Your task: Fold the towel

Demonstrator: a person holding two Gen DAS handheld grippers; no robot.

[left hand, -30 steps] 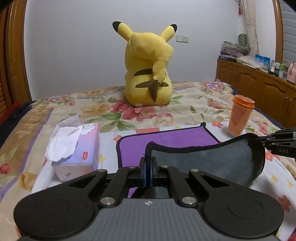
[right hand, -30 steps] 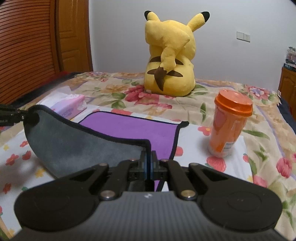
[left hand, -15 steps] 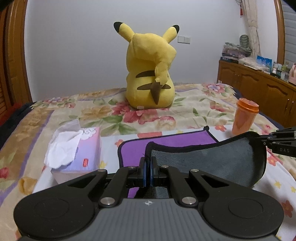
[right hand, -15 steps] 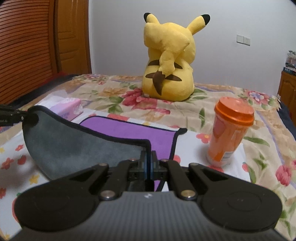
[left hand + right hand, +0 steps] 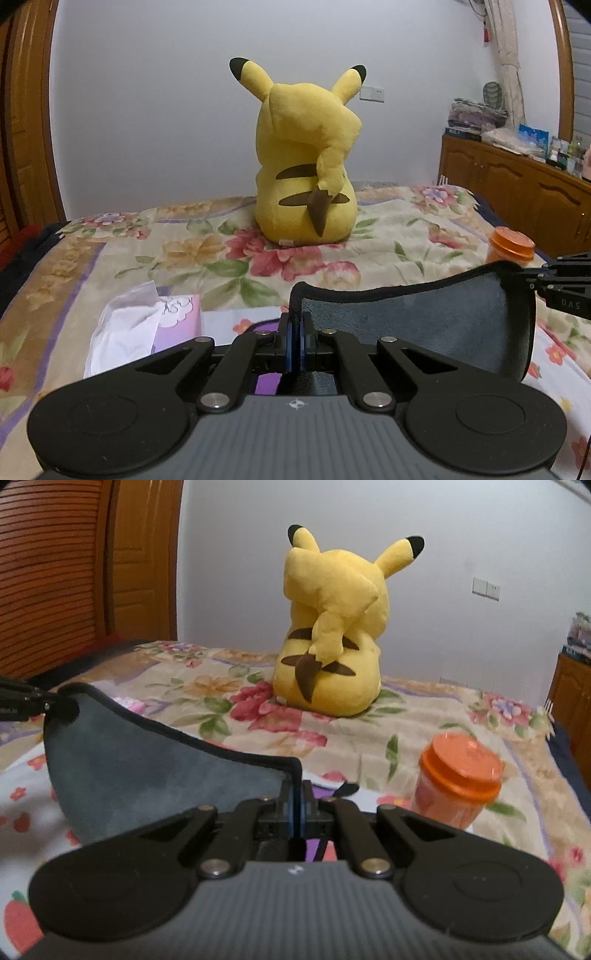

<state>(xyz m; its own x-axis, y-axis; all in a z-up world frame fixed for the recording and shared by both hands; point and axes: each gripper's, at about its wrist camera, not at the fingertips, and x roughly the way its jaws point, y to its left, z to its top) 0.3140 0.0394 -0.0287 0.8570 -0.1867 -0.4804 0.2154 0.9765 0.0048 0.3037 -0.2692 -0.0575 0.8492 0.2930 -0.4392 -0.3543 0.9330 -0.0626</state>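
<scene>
The towel (image 5: pixel 424 325) is grey on one side and purple on the other, with a black hem. It hangs stretched between my two grippers above the bed. My left gripper (image 5: pixel 294 332) is shut on one corner. My right gripper (image 5: pixel 296 805) is shut on the neighbouring corner; it also shows at the right edge of the left wrist view (image 5: pixel 535 277). In the right wrist view the grey side (image 5: pixel 147 771) faces me, and the left gripper (image 5: pixel 55 705) pinches the far corner. A little purple shows below the jaws.
A big yellow plush (image 5: pixel 306 162) sits at the back of the floral bedspread (image 5: pixel 207 251). A tissue box (image 5: pixel 162 325) lies left. An orange-lidded cup (image 5: pixel 458 779) stands right. A wooden cabinet (image 5: pixel 517 192) lines the right wall, a wooden door (image 5: pixel 144 561) the left.
Both grippers have lifted the held towel edge higher and carried it forward. The purple part lying on the bed has dropped almost out of sight. The cup looks closer in the right view.
</scene>
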